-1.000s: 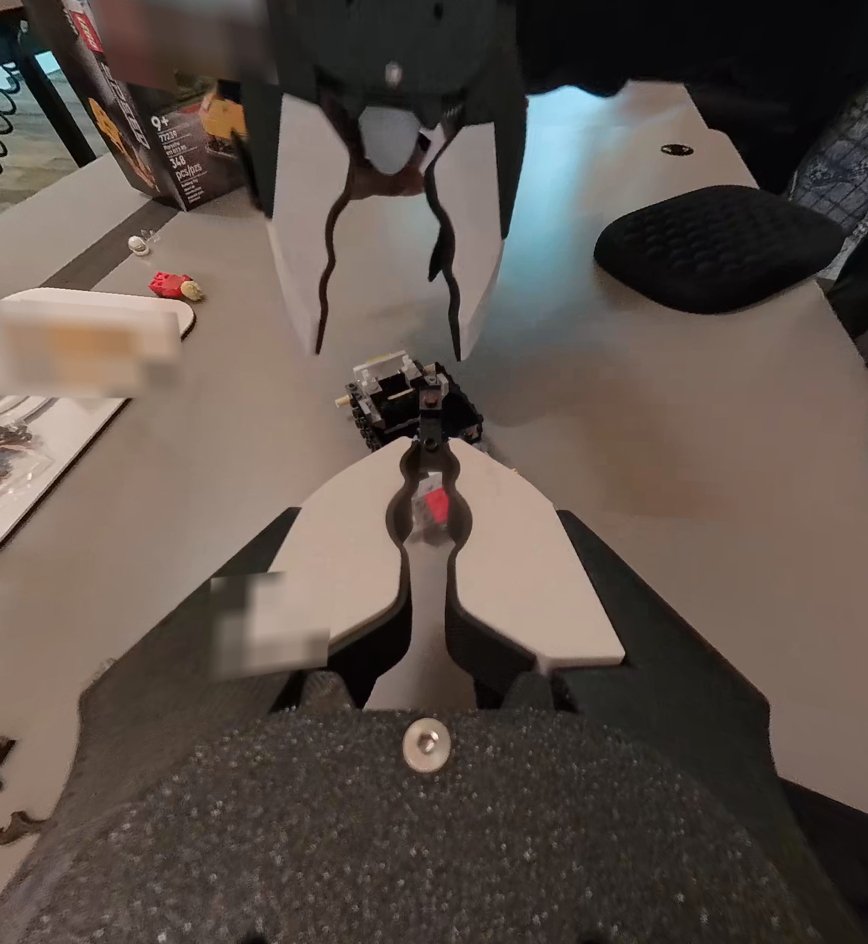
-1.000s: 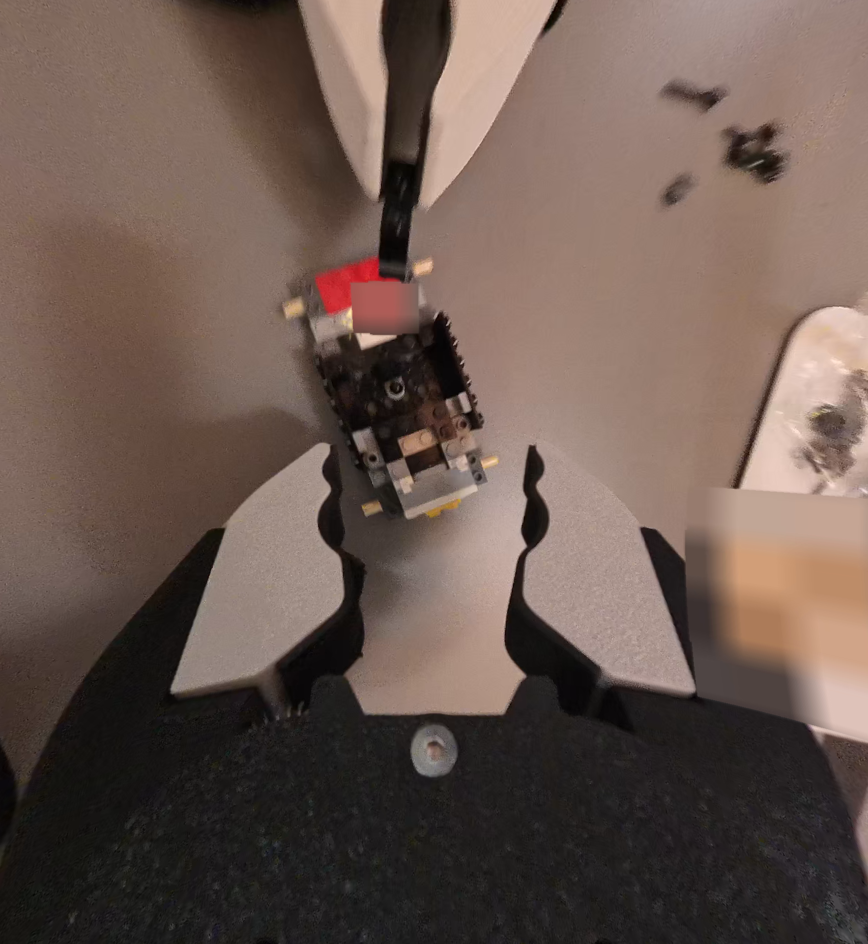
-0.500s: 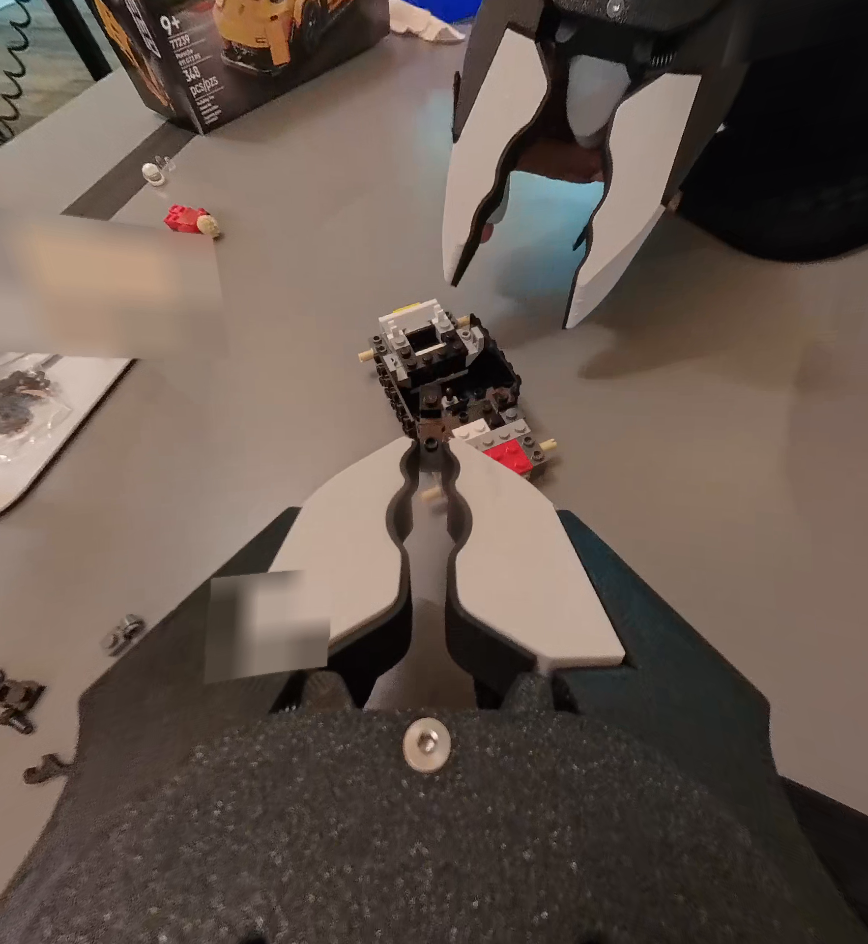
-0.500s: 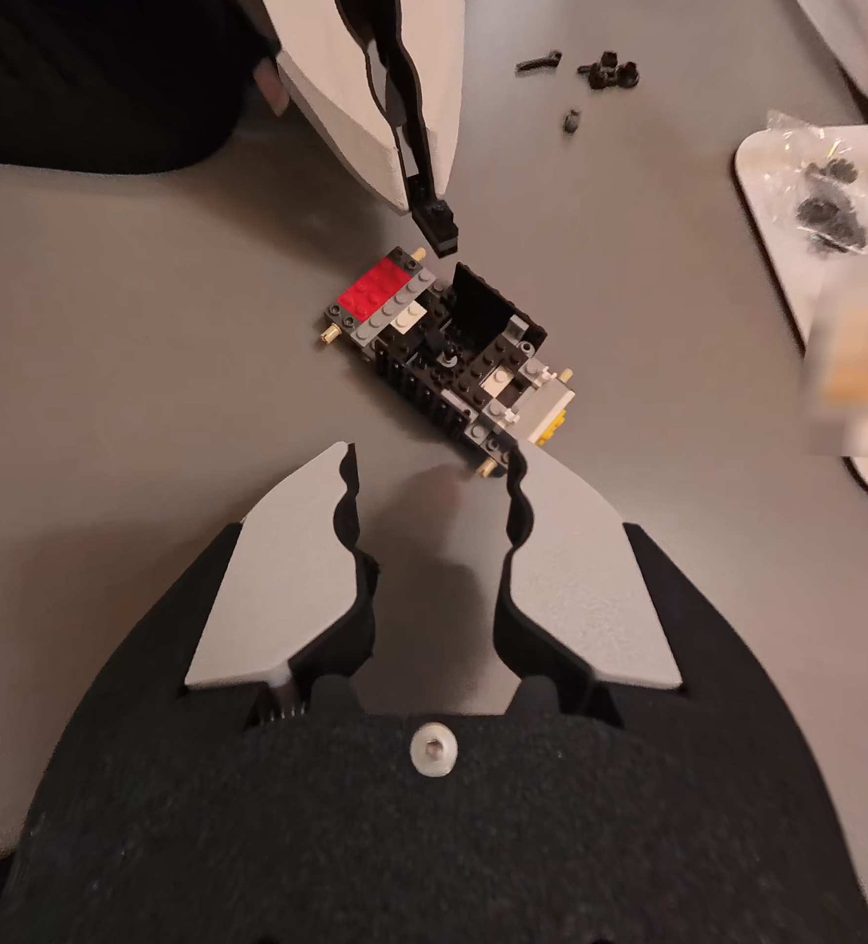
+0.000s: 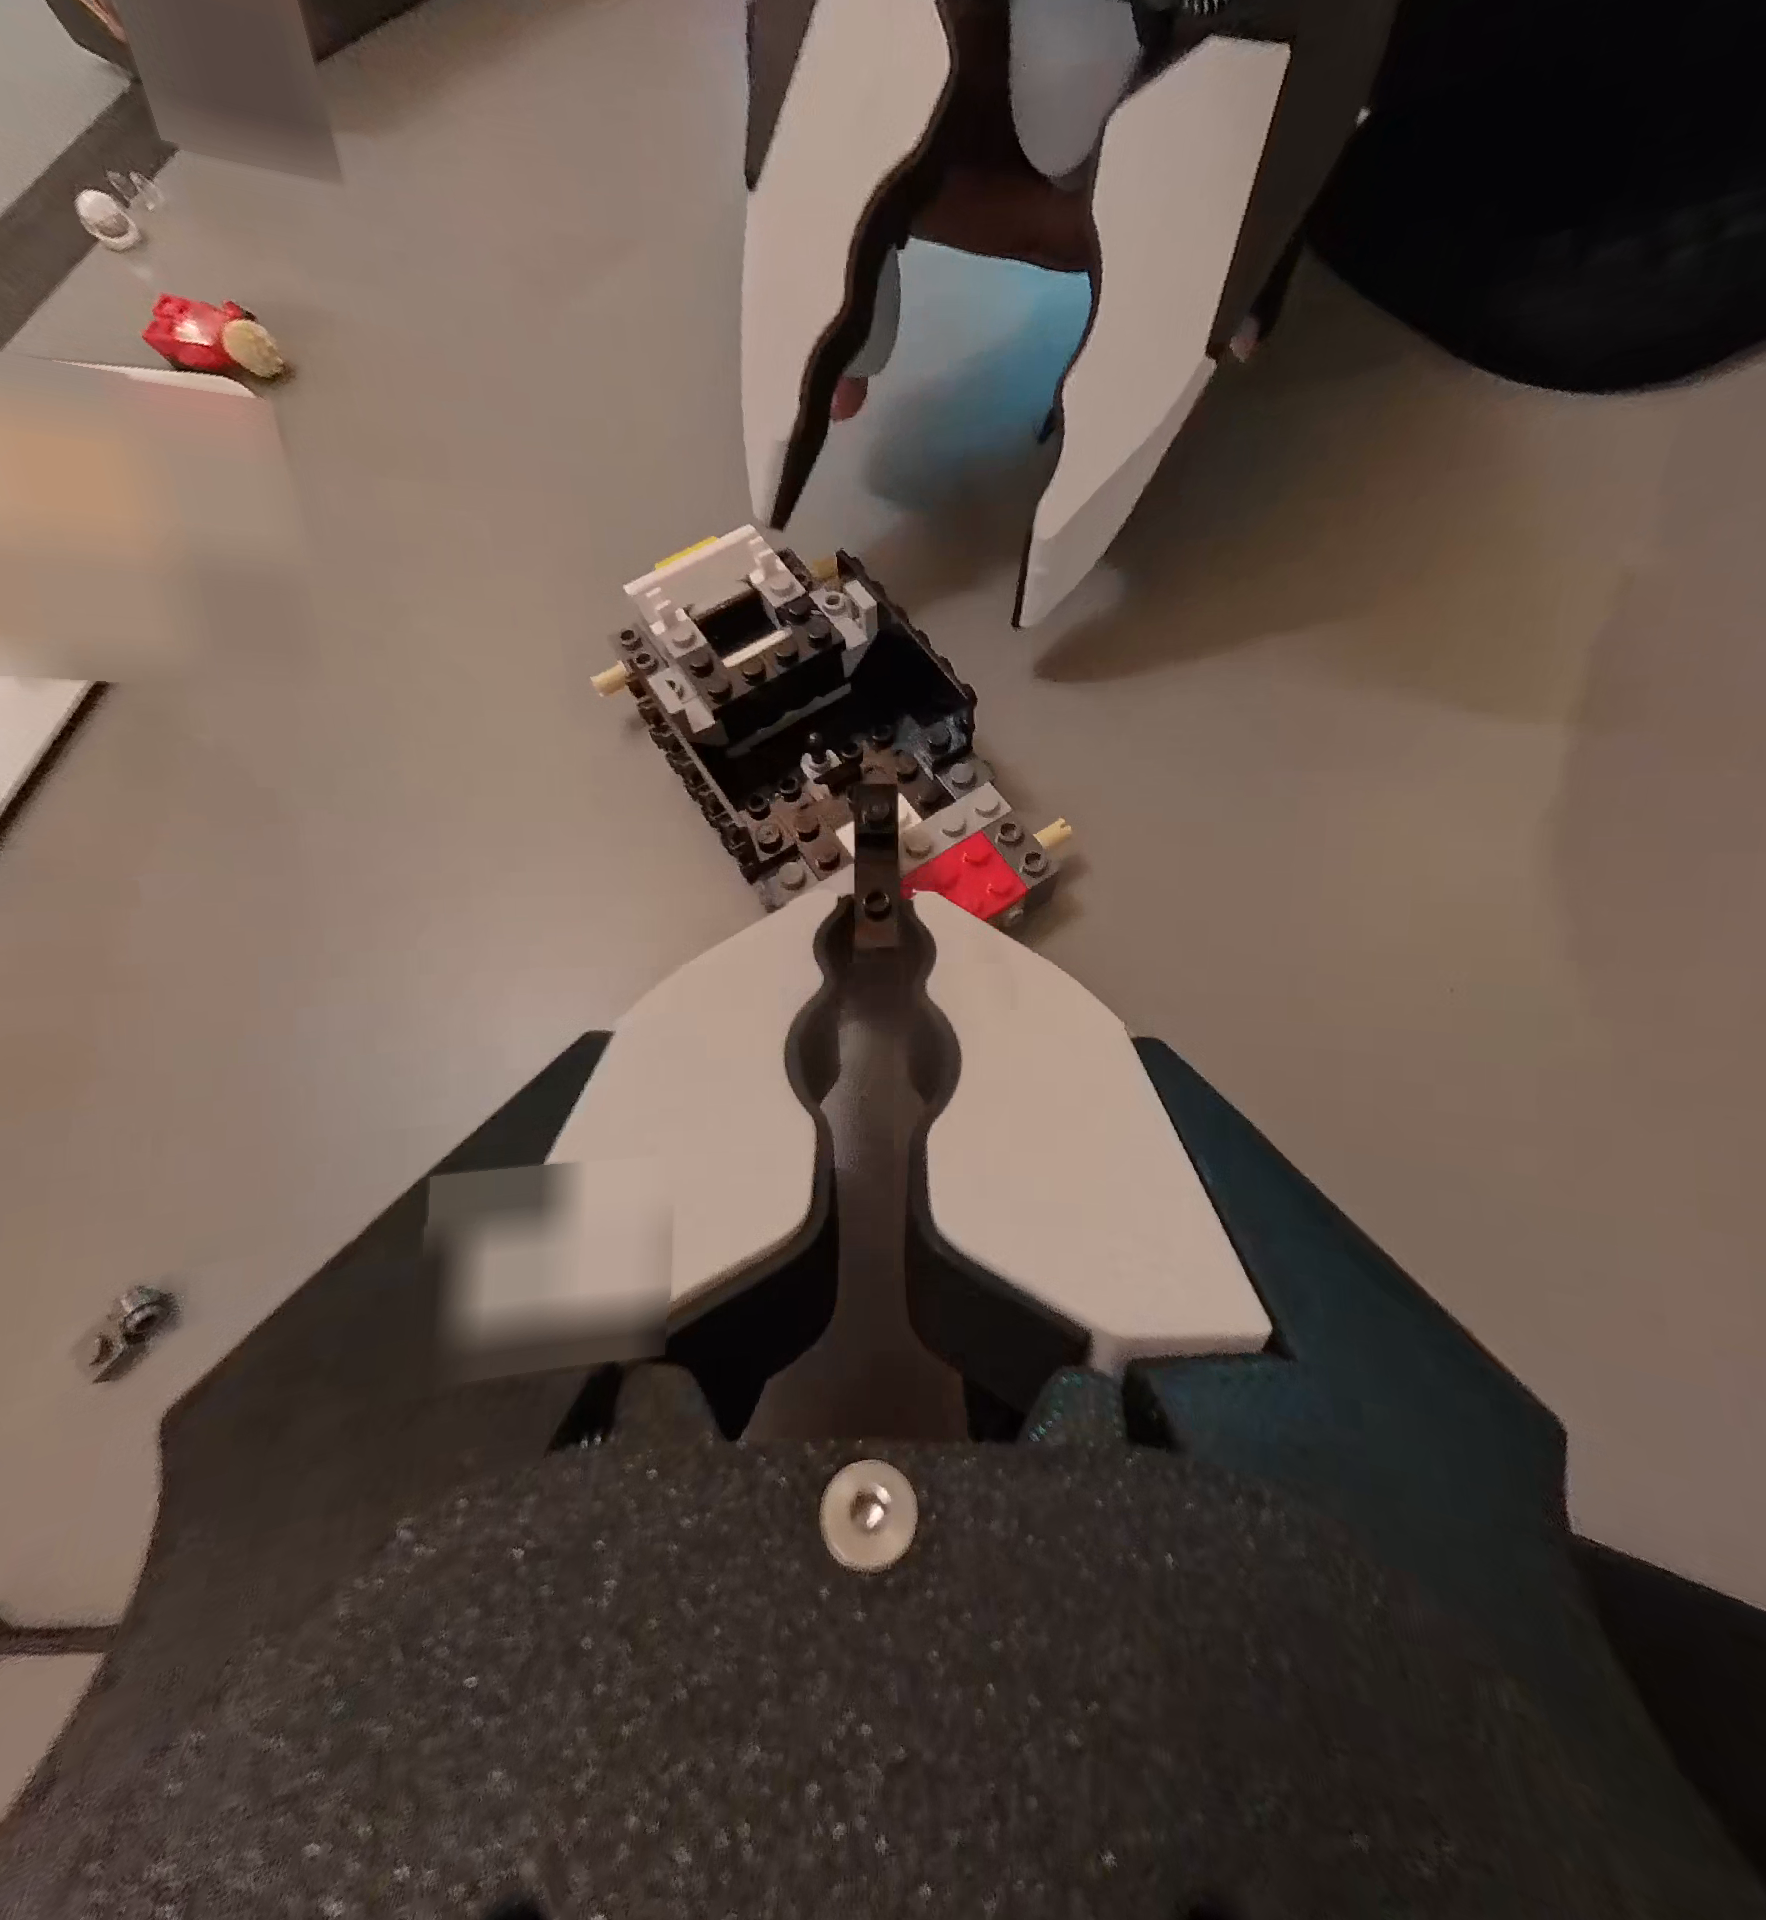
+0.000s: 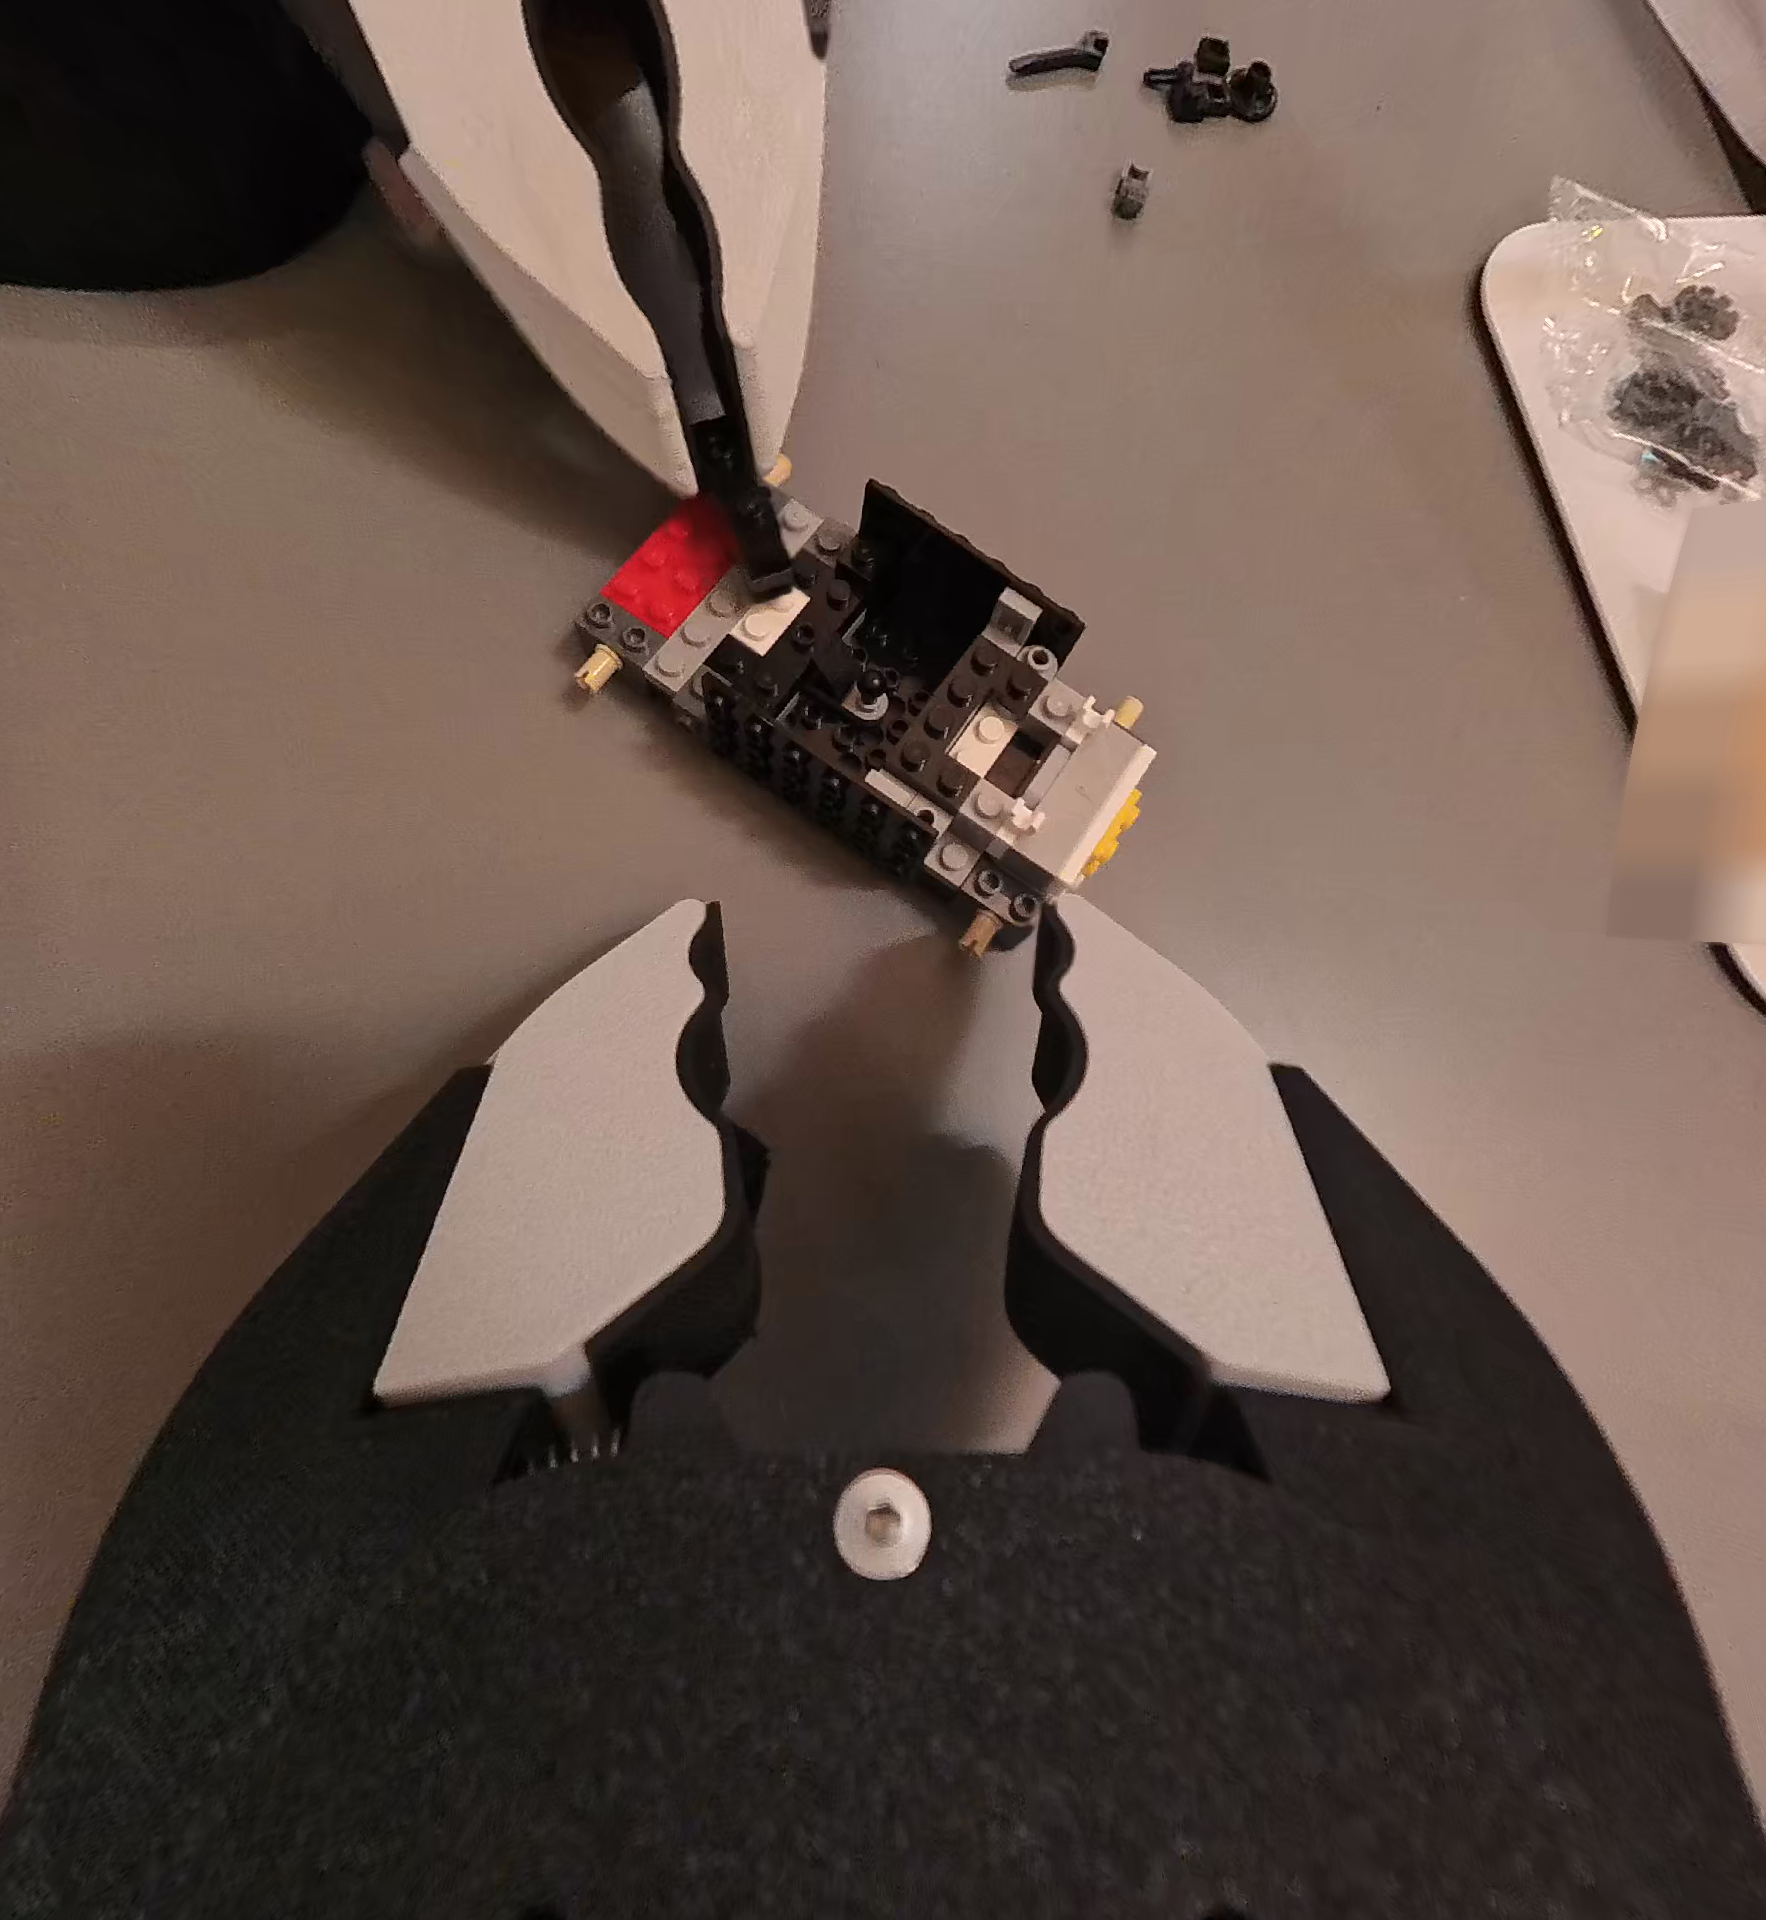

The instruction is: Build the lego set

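Observation:
A half-built lego car chassis [image 5: 806, 727], black and grey with a red plate at one end and a white block at the other, lies on the grey table; it also shows in the right wrist view [image 6: 858, 707]. My left gripper [image 5: 874, 920] is shut on a thin black lego piece [image 5: 874, 852], whose far end rests on the chassis next to the red plate [image 6: 676, 566]. My right gripper [image 6: 879, 925] is open and empty, its tips just short of the chassis's white end. It shows from the front in the left wrist view [image 5: 900, 561].
A white tray [image 6: 1565, 436] with bags of black parts lies at the right. Loose black pieces [image 6: 1211, 88] lie beyond the chassis. A small red piece [image 5: 198, 332] and a clear piece [image 5: 110, 213] lie at the far left. A black cushion [image 5: 1606, 208] sits at the back right.
My left gripper has lowered the black piece onto the chassis by the red plate. My right gripper has stayed open and come closer to the chassis's white end.

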`<action>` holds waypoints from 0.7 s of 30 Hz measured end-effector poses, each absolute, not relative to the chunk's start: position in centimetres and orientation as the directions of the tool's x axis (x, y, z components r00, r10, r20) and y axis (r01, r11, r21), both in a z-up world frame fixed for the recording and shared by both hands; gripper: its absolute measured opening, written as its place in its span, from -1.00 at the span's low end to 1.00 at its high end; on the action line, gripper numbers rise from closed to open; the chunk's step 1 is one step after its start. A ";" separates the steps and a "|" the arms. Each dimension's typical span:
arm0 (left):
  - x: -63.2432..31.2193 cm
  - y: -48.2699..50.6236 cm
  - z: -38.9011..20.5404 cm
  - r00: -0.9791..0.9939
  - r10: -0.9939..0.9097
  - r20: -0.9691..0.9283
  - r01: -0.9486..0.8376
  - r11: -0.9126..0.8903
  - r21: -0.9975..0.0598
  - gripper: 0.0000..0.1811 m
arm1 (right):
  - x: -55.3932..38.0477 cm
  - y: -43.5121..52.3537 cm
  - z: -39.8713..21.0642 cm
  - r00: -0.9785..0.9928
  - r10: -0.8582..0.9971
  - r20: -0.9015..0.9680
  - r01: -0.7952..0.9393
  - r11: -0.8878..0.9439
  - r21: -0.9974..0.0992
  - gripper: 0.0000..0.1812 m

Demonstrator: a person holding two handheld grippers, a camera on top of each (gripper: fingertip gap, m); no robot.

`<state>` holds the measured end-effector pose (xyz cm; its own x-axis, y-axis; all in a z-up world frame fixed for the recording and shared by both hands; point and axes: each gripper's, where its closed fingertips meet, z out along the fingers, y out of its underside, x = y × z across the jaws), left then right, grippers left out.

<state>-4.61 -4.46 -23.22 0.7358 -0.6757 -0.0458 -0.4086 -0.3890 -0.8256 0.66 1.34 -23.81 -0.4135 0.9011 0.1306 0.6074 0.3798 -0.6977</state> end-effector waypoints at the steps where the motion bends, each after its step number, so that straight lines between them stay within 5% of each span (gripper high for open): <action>1: -4.5 -4.5 -23.4 0.731 -0.681 -0.050 -0.419 -0.390 -0.820 -0.92 | 0.7 1.4 -23.8 -0.412 0.902 0.131 0.608 0.379 -0.698 -0.38; 12: -3.1 -5.0 -23.2 0.681 -0.724 -0.112 -0.482 -0.328 -0.812 -0.91 | 0.9 0.9 -23.2 -0.429 0.889 0.158 0.574 0.403 -0.713 -0.46; 16: -1.5 -5.4 -20.5 0.623 -0.778 -0.083 -0.394 -0.220 -0.892 -0.92 | 0.5 -1.2 -19.9 -0.451 0.883 0.134 0.505 0.376 -0.777 -0.72; 21: -0.9 -5.5 -19.5 0.534 -0.842 -0.072 -0.363 -0.151 -0.920 -0.92 | -0.5 -3.5 -19.1 -0.482 0.869 0.114 0.556 0.404 -0.726 -0.83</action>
